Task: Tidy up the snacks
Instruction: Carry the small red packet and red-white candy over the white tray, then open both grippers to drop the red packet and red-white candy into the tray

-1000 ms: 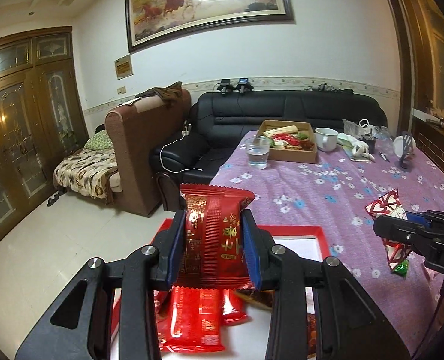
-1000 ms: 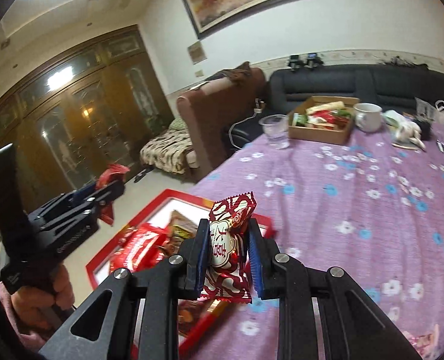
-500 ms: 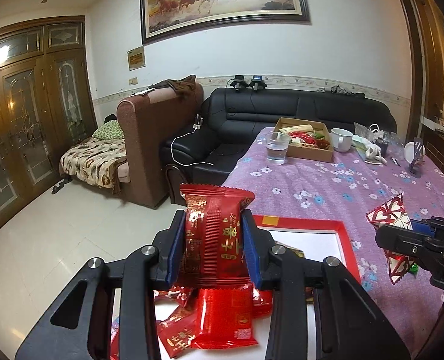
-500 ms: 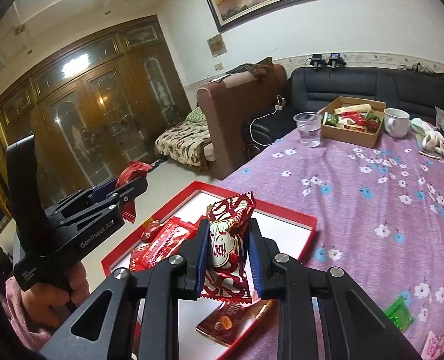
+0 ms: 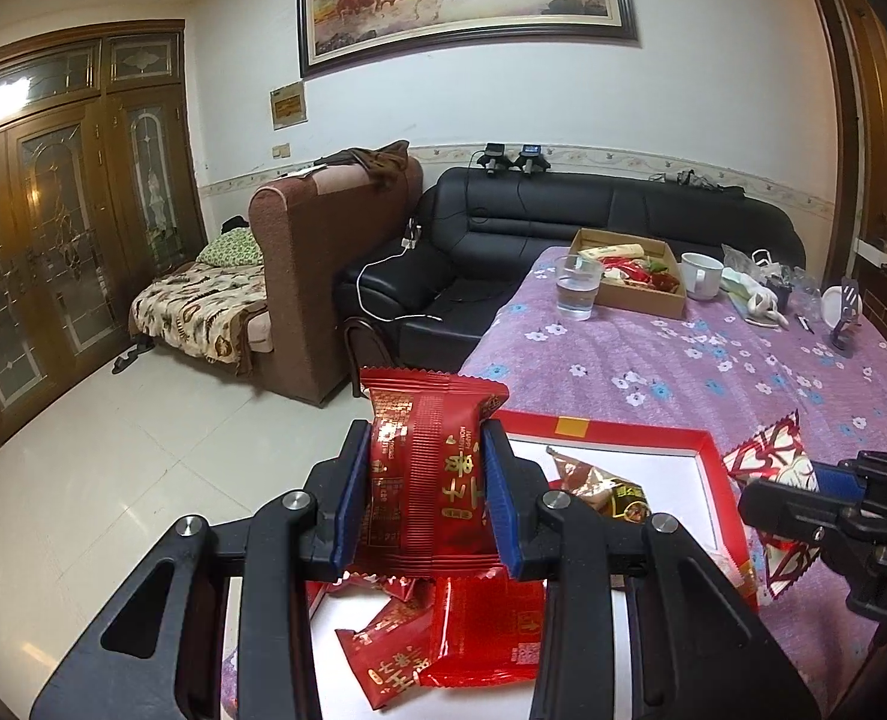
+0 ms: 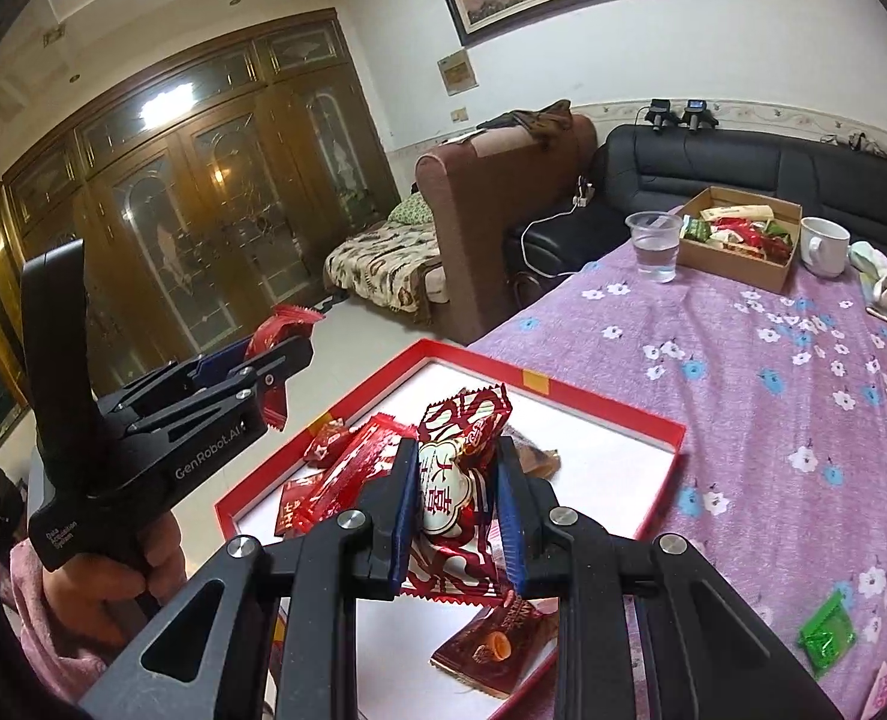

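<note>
My left gripper point(image 5: 424, 498) is shut on a red snack packet point(image 5: 428, 480) with gold lettering, held above the near end of a red tray point(image 5: 635, 439) with a white floor. My right gripper point(image 6: 454, 510) is shut on a red-and-white candy packet point(image 6: 452, 480), held above the same tray point(image 6: 611, 414). Several red and brown packets point(image 5: 479, 630) lie in the tray. Each gripper shows in the other's view: the right one point(image 5: 803, 495) beside the tray's right rim, the left one point(image 6: 275, 360) beyond the tray's left rim.
The tray sits on a purple flowered tablecloth point(image 6: 773, 372). A green sweet point(image 6: 827, 639) lies on the cloth at right. At the far end stand a cardboard box of snacks point(image 6: 743, 240), a plastic cup of water point(image 6: 656, 243) and a white mug point(image 6: 824, 243).
Both grippers have drawn back and risen, keeping their packets. The tray and the packets in it now lie farther ahead and show more fully in both views.
</note>
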`<act>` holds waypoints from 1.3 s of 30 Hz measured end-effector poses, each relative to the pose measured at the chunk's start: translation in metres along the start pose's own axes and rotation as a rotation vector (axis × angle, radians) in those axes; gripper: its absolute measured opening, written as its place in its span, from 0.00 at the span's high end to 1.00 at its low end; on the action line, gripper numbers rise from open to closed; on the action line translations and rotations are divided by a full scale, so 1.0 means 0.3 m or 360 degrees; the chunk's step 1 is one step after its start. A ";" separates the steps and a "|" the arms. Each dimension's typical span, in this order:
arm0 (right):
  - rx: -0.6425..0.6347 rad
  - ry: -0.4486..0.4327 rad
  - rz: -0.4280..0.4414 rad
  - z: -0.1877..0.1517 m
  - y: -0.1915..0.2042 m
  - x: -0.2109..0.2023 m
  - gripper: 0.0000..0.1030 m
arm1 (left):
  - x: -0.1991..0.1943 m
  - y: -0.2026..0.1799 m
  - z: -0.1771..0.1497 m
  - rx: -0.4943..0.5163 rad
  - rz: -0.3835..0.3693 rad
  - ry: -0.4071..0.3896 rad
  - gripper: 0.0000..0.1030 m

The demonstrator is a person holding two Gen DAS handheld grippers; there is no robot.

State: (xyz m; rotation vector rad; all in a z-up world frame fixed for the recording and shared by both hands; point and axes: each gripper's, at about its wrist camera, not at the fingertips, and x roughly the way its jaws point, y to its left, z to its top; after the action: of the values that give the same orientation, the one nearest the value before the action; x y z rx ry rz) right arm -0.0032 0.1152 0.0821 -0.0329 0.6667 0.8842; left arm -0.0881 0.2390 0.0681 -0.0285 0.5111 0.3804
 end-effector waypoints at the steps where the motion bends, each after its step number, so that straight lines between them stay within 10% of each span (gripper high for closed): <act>1: -0.0005 0.0008 0.0002 -0.002 0.004 0.008 0.77 | 0.005 0.000 0.001 0.0002 0.0003 0.0003 0.67; 39: 0.0045 0.0127 0.0039 -0.059 -0.008 0.107 0.74 | 0.049 -0.023 -0.039 0.0078 0.0038 0.0080 0.66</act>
State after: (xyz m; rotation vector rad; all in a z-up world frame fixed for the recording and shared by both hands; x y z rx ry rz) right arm 0.0037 0.1310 0.0495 -0.0348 0.7557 0.9003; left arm -0.0793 0.2364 0.0504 0.0155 0.5704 0.3911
